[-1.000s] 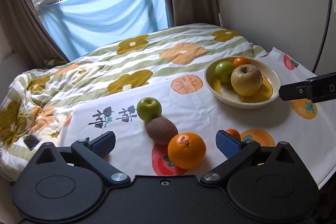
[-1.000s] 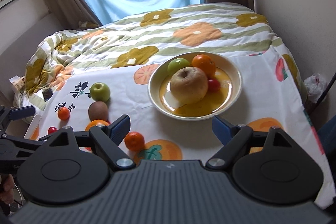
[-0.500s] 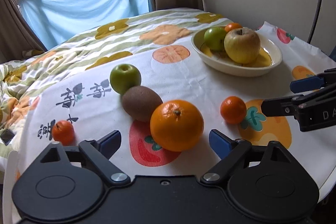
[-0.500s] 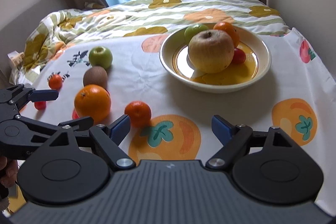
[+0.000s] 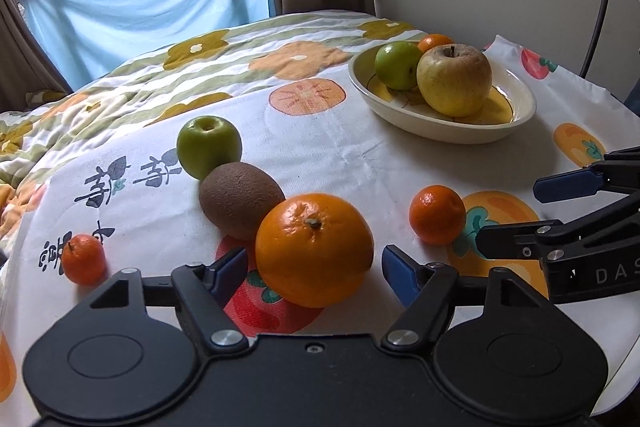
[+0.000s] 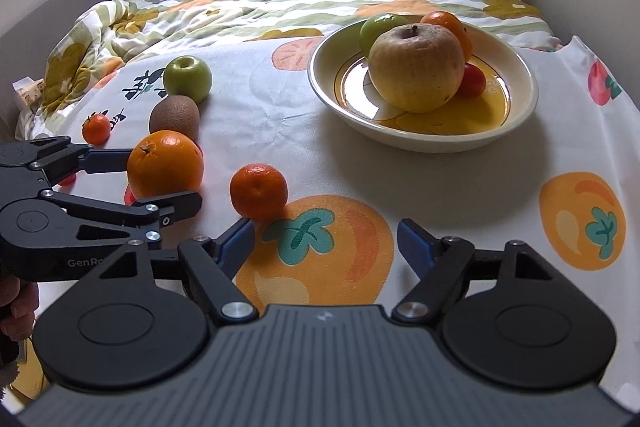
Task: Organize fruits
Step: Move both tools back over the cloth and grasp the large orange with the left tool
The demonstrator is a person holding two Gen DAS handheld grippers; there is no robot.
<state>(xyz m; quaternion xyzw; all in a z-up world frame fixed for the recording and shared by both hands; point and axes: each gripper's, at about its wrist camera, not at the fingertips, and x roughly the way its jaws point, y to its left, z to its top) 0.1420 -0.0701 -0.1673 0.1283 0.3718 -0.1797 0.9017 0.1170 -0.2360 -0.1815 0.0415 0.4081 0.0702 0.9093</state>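
Observation:
A large orange (image 5: 314, 249) lies on the fruit-print cloth between the fingers of my left gripper (image 5: 314, 263). Its jaws are closing, and thin gaps still show between the blue pads (image 5: 230, 267) and the peel. The right wrist view shows the left gripper (image 6: 164, 183) straddling the same orange (image 6: 165, 163). My right gripper (image 6: 326, 243) is also closing, with nothing between its pads. A small mandarin (image 6: 259, 191) sits just ahead of its left fingertip. A cream bowl (image 6: 424, 143) holds a yellow apple (image 6: 416, 67), a green apple, a mandarin and a red cherry tomato.
Loose on the cloth are a green apple (image 5: 209, 147), a kiwi (image 5: 240, 199) touching the orange, and another small mandarin (image 5: 83, 259). A flowered quilt (image 5: 120, 91) is bunched at the far left. The wall and a cable (image 5: 598, 3) stand right. The table edge runs front right.
Both grippers have come down close to the table. The left jaws have narrowed around the large orange, and the right jaws have narrowed a little near the small mandarin.

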